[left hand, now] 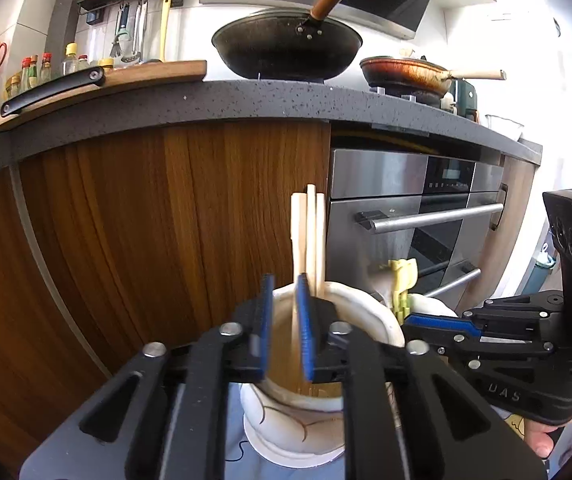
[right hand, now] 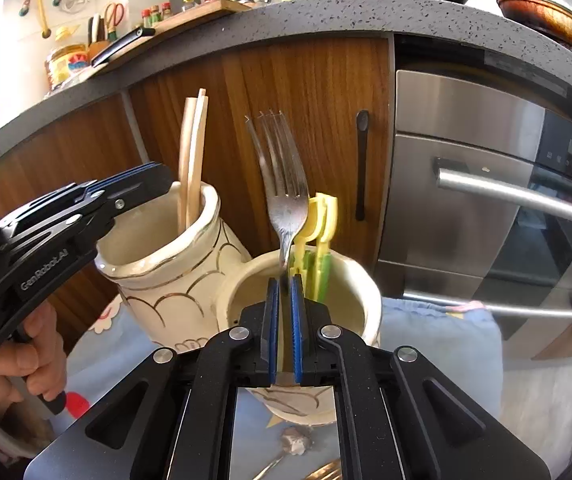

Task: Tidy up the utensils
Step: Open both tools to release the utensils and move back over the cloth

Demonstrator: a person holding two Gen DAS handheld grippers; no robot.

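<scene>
Now sorting by type: chopsticks to one jar, fork to the other.
Left tongs stand slightly apart over the taller jar, chopsticks upright inside, evidently let go. Right tongs clamp the fork by its handle, tines up, over the shorter jar holding yellow plastic utensils, so it drops in handle-first.

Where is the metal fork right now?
In the right wrist view the fork stands tines-up, centre frame, its handle between the right tongs over the shorter cream jar, beside yellow-green utensils.
</scene>
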